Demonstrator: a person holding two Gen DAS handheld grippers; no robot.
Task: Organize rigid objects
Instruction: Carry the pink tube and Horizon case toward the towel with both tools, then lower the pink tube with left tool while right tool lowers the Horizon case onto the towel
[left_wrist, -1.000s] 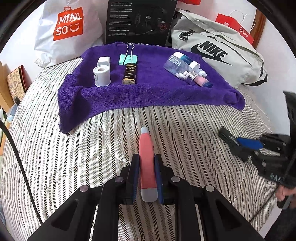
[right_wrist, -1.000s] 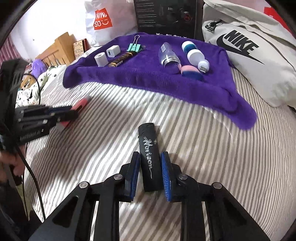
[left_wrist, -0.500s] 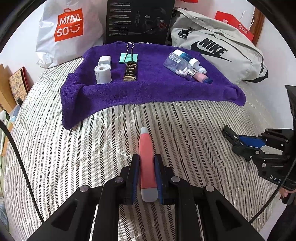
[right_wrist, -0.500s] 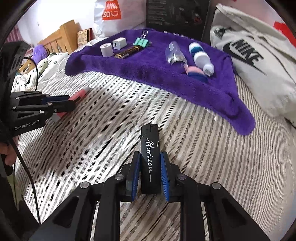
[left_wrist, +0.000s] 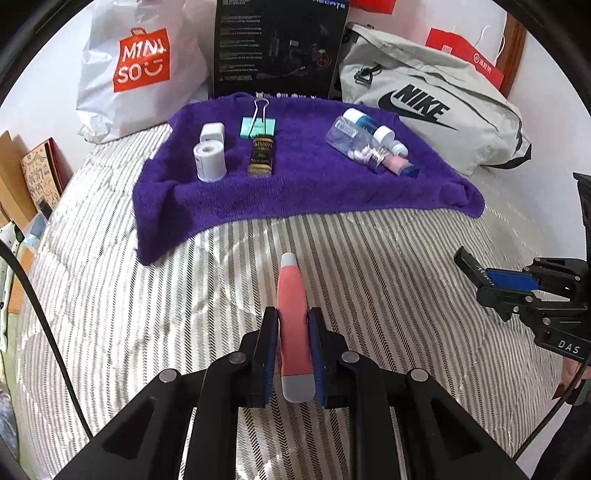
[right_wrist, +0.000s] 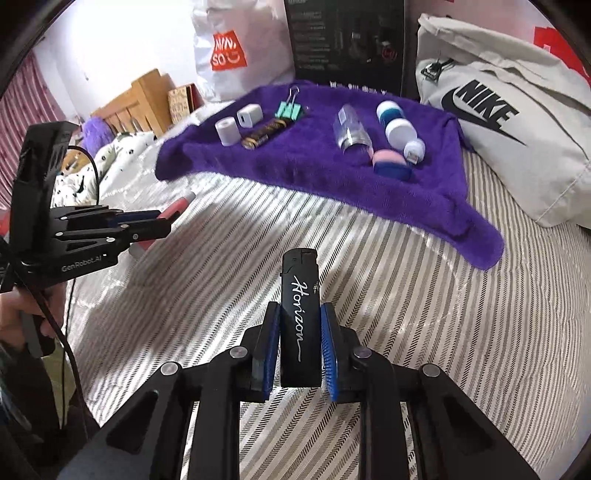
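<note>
My left gripper (left_wrist: 292, 325) is shut on a pink tube with grey ends (left_wrist: 293, 314), held above the striped bedcover. My right gripper (right_wrist: 300, 325) is shut on a black lighter (right_wrist: 300, 310) with white script. Each gripper shows in the other's view: the right gripper (left_wrist: 513, 280) at the right edge, the left gripper (right_wrist: 147, 221) at the left with the pink tube (right_wrist: 177, 206). A purple towel (left_wrist: 303, 192) lies ahead with a white tape roll (left_wrist: 209, 162), white charger (left_wrist: 212, 132), green binder clip (left_wrist: 258, 127), dark gold tube (left_wrist: 261, 157) and several small bottles (left_wrist: 365, 144).
Behind the towel stand a white Miniso bag (left_wrist: 140, 66), a black box (left_wrist: 277, 44) and a grey Nike bag (left_wrist: 428, 107). A wooden headboard (right_wrist: 136, 103) and a plush toy sit at the far left. A hand (right_wrist: 22, 314) grips the left tool.
Both grippers have lifted a little and drawn back from the towel, each still shut on its object. The right gripper sits further right and higher in the left wrist view.
</note>
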